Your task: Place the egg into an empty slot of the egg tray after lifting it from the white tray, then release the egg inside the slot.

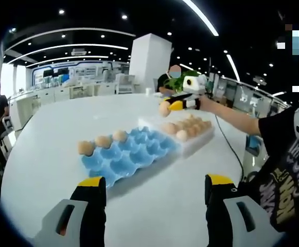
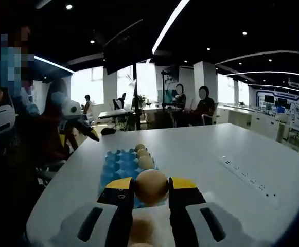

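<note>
One egg (image 2: 151, 187) sits clamped in the right gripper (image 2: 151, 191), raised above the white tray (image 1: 190, 146). Left gripper (image 1: 152, 191) wide open, holding nothing, near the blue egg tray (image 1: 131, 157) on the worktop (image 1: 56, 123).

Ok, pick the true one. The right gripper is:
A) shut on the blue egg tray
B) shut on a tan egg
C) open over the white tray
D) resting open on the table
B: the right gripper clamps a tan egg between its yellow-tipped fingers, lifted above the blue egg tray.

Ceiling strip lights (image 1: 200, 18) and spotlights give even, bright light. Far windows (image 2: 90, 82) glare white. Fisheye edges bend and darken.
</note>
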A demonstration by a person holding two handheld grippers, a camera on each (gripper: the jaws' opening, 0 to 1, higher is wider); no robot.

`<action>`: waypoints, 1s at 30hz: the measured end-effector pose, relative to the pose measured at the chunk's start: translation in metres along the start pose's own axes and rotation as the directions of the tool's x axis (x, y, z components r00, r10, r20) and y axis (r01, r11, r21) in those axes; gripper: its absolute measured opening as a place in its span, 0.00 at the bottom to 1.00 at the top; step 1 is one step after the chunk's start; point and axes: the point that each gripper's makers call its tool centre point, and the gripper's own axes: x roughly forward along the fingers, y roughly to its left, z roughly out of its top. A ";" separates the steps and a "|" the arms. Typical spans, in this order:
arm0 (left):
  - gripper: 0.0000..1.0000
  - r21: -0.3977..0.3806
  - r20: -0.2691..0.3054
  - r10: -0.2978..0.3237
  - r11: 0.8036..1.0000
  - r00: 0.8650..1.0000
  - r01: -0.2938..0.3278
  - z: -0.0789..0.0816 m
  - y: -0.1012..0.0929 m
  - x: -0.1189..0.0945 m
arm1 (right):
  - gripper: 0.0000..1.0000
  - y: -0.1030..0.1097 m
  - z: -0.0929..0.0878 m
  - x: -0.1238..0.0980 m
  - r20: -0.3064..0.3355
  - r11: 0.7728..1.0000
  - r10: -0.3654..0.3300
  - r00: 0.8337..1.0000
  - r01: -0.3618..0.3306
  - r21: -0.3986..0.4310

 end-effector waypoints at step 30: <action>0.80 -0.009 0.004 -0.020 1.000 1.000 0.020 -0.004 -0.008 -0.002 | 0.28 0.030 -0.004 0.075 -0.068 0.996 0.080 0.994 -0.081 -0.019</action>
